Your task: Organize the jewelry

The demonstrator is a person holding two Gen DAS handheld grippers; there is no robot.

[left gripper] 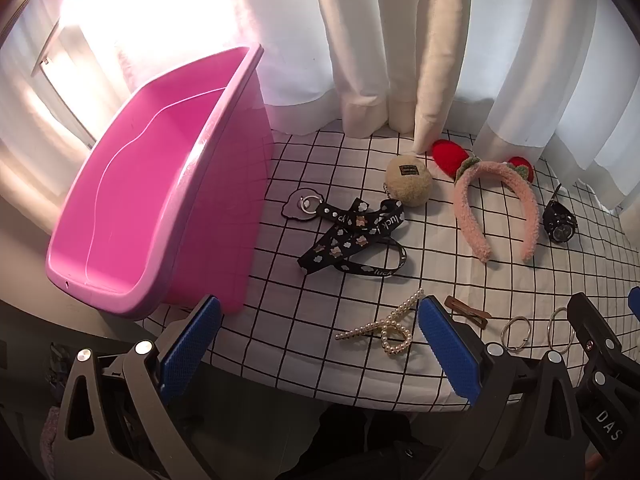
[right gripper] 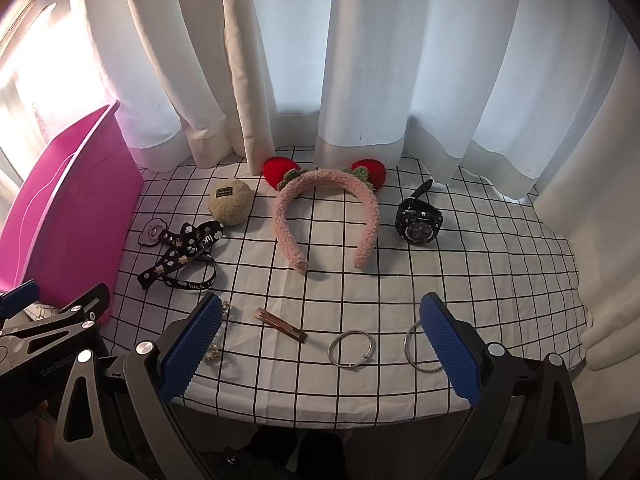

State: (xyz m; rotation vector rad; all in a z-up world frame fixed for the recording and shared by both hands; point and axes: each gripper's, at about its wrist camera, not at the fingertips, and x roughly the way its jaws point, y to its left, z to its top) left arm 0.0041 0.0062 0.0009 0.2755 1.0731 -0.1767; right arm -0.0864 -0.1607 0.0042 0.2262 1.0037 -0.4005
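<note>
Both grippers (left gripper: 318, 344) (right gripper: 320, 344) gape; pearl clip (left gripper: 384, 326) beside pink bin (left gripper: 160, 184).

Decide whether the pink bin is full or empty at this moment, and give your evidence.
Empty, as far as visible. In the left wrist view the pink bin shows only bare pink floor and walls; the jewelry still lies on the checked cloth outside.

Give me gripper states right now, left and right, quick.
Left gripper: open, holding nothing; pearl hair clip lies on the cloth between its fingers, untouched.
Right gripper: open, holding nothing; brown hair clip and metal rings lie below it.
</note>
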